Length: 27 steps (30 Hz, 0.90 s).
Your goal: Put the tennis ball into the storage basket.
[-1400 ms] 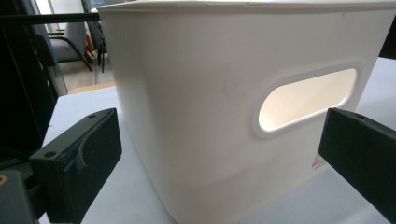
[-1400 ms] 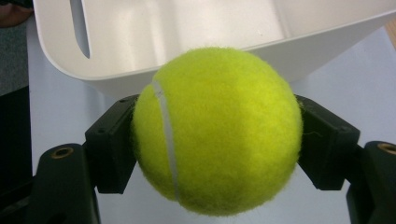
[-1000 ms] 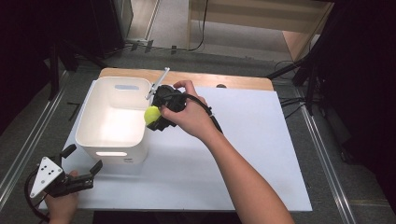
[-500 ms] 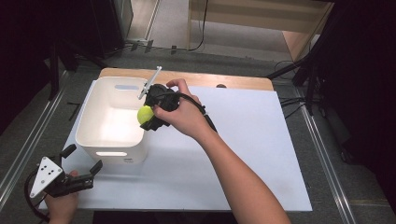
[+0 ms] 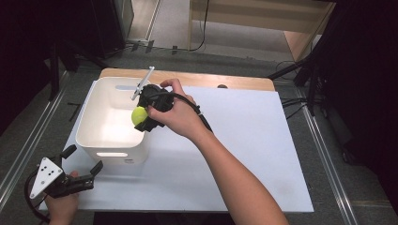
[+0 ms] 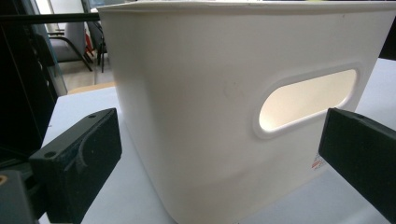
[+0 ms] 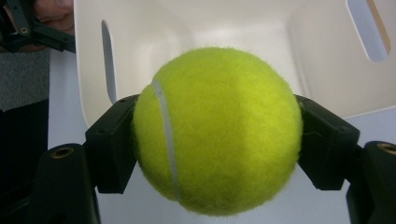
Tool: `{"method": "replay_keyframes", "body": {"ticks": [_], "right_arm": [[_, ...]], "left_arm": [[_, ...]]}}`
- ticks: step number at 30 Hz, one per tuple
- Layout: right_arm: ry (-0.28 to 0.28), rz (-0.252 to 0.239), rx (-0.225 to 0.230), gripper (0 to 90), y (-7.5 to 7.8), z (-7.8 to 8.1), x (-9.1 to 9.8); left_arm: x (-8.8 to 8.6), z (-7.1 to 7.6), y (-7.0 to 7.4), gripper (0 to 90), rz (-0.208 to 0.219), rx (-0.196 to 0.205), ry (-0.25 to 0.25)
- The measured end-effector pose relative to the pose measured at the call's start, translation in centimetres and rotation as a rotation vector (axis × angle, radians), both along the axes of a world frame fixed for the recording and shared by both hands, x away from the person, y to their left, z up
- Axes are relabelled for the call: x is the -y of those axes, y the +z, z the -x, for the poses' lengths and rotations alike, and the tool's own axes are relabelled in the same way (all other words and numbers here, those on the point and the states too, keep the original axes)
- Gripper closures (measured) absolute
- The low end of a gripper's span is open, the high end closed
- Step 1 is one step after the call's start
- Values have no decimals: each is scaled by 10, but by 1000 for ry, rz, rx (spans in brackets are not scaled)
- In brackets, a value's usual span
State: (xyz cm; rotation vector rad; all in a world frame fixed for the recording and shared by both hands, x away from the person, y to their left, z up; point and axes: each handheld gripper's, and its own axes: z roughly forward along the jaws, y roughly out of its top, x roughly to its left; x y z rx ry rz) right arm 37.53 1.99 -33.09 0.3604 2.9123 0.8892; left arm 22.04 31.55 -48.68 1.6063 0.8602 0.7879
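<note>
A yellow-green tennis ball (image 5: 139, 115) is pinched in my right gripper (image 5: 143, 117), which hangs at the right rim of a white plastic bin (image 5: 126, 152). In the right gripper view both black pads (image 7: 114, 144) press on the ball (image 7: 217, 130), with the bin's inside (image 7: 243, 28) behind it. At the near left corner of the board my left gripper (image 5: 84, 159) is open and holds nothing. Its jaws stand wide in front of the bin's handle wall (image 6: 187, 93).
The bin stands on a white board (image 5: 253, 140) over a wooden tabletop (image 5: 211, 79). The board stretches bare to the right of the arm. Metal rails (image 5: 23, 154) run along both sides, and dark stands and cables lie beyond the table.
The right hand has carried the ball a little to the left, from beside the bin's right wall to over its rim. The left gripper has not moved.
</note>
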Motion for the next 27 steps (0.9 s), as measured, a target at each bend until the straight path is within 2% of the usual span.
{"method": "replay_keyframes", "body": {"ticks": [14, 27], "right_arm": [[18, 1, -7, 227, 0, 2, -17], [50, 13, 3, 227, -10, 4, -30]], "left_arm": [[0, 0, 0, 0, 5, 3, 0], [0, 0, 0, 0, 8, 4, -2]]}}
